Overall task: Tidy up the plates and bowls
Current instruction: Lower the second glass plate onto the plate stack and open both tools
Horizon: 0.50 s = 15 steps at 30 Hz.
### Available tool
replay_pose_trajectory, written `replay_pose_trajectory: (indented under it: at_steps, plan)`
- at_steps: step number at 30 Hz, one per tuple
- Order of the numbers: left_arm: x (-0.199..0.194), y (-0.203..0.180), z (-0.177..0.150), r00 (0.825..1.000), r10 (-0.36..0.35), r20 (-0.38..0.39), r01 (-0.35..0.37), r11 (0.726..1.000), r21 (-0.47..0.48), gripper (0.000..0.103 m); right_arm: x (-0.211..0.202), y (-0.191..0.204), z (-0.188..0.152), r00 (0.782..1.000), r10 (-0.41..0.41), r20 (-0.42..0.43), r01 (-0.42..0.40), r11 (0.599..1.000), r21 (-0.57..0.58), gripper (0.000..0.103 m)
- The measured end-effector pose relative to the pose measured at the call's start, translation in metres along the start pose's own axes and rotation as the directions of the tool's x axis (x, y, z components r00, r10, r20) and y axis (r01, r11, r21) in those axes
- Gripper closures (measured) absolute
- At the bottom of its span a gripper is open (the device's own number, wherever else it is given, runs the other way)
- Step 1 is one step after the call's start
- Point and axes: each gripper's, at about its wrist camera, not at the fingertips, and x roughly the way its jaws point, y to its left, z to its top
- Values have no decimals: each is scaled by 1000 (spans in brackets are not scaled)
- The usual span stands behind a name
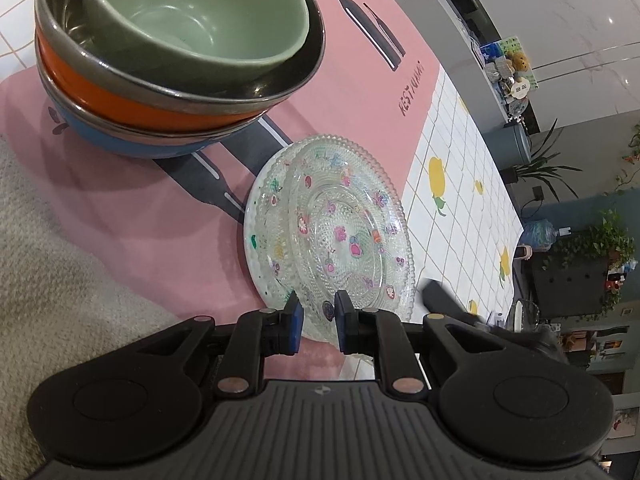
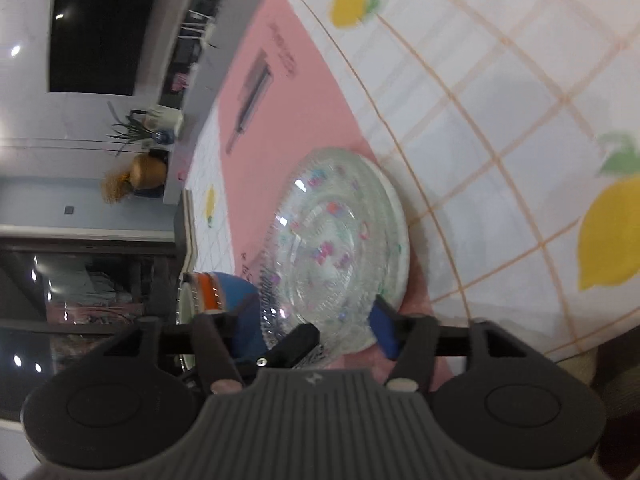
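Observation:
Two clear glass plates with coloured flower prints lie overlapped on a pink placemat. The upper plate sits tilted on the lower plate. My left gripper is shut on the upper plate's near rim, which shows between its blue pads. Behind stands a bowl stack: a green bowl in an orange-sided steel bowl on a blue bowl. In the right wrist view my right gripper stands open around the near edge of the glass plates, its blue pad beside the rim. The bowl stack is to the left.
A white tablecloth with lemon prints covers the table to the right of the placemat. A grey cloth lies at the near left. One black finger of the right gripper shows just right of the plates. Beyond the table's edge are cabinets and plants.

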Motion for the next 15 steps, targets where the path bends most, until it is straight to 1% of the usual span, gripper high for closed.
replay_pose_trajectory:
  at_steps: [3,5,7,9,11,13,15]
  plan:
    - [-1,1,2,1000,-1,-4,1,1000,-4,84,-8,-6,-4,999,-46,27,46,999,-9,36]
    - [-1,2,2,1000,-2,-8,2,1000,-10,84,-11,-15,-4,999,-30,39,29,999,33,36]
    - [-2,4,3,1000,-6,-12,6,1000,-23,84,-16,-20,-1,997,-10,70,6,998,61,36]
    - [-2,5,4,1000,-7,-19,7,999,-37,84,-20,-17,2,993,-25,119,20,999,47,36]
    - [-2,7,6,1000,-6,-30,4,999,-49,83,-21,-10,5,984,-75,159,75,997,12,36]
    - [-2,8,9,998,-10,-55,6,998,-69,83,-18,2,5,972,-143,187,155,986,-54,37]
    - [0,9,13,997,-13,-80,7,997,-83,83,-13,12,6,966,-168,197,194,974,-117,37]
